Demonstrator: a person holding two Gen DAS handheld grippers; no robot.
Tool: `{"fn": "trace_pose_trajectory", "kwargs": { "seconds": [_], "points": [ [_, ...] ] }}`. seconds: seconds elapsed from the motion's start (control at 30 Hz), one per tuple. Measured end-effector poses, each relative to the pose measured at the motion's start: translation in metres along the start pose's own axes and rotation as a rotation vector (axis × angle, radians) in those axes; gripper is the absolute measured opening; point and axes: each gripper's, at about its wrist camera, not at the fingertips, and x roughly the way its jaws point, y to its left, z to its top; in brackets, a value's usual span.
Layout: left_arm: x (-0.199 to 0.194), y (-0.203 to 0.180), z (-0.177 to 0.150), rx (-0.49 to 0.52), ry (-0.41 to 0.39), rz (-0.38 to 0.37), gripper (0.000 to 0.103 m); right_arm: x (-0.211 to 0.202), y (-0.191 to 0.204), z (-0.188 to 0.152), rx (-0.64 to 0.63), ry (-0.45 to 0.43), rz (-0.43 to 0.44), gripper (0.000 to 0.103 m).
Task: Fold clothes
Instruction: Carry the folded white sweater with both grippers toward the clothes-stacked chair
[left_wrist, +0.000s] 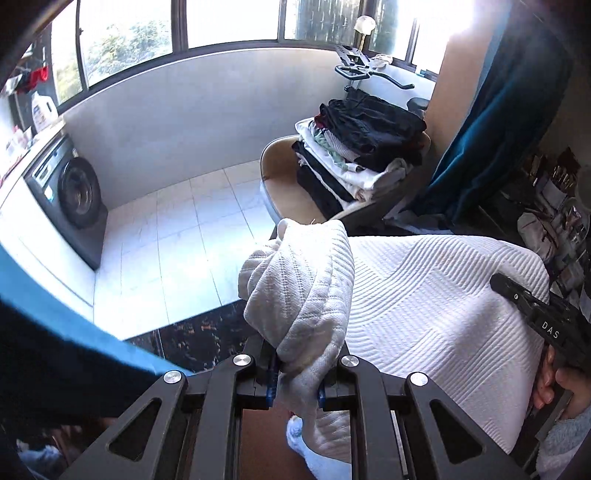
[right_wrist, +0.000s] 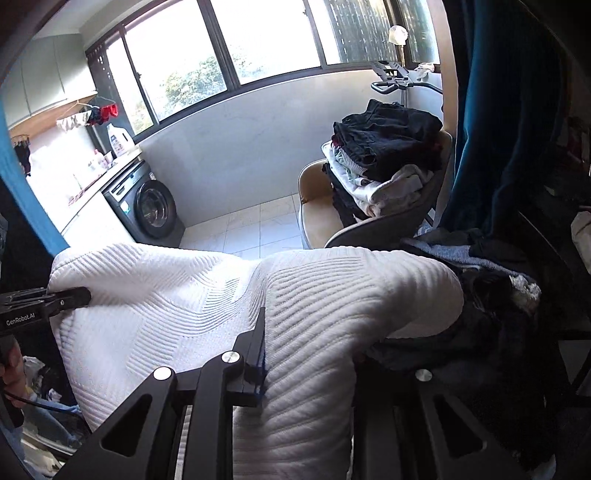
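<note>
Left wrist view, left gripper (left_wrist: 295, 380) and right gripper (right_wrist: 306, 373) fingers both pinching white sweater (left_wrist: 424, 295) edges

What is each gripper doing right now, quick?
Left gripper: shut on the white sweater.
Right gripper: shut on the same sweater.

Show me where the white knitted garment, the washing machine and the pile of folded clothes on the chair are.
white knitted garment (right_wrist: 177, 295): right wrist view, on its flat ribbed front.
washing machine (right_wrist: 155, 212): right wrist view, on its round door.
pile of folded clothes (left_wrist: 369, 129): left wrist view, on the top black piece.
</note>
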Motion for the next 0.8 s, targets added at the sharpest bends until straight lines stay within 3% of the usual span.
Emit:
{"fn": "trace_pose_trajectory", "kwargs": {
  "seconds": [0.13, 0.3, 0.4, 0.6, 0.8],
  "points": [
    [0.047, 0.003, 0.073, 0.090, 0.020, -0.016, 0.014, 0.044, -0.005, 0.058, 0.034, -0.016, -0.043, 0.022],
    [0.096, 0.010, 0.134, 0.125, 0.036, -0.063, 0.014, 0.086, -0.005, 0.119, 0.047, -0.034, -0.102, 0.022],
    [0.126, 0.015, 0.169, 0.145, 0.048, -0.095, 0.014, 0.104, -0.005, 0.136, 0.060, -0.044, -0.146, 0.022],
    [0.183, 0.044, 0.209, 0.166, 0.121, -0.210, 0.014, 0.149, -0.002, 0.152, 0.146, -0.017, -0.217, 0.022],
    [0.245, 0.097, 0.254, 0.287, 0.185, -0.280, 0.014, 0.209, 0.022, 0.162, 0.277, 0.014, -0.328, 0.022]
  ]
}}
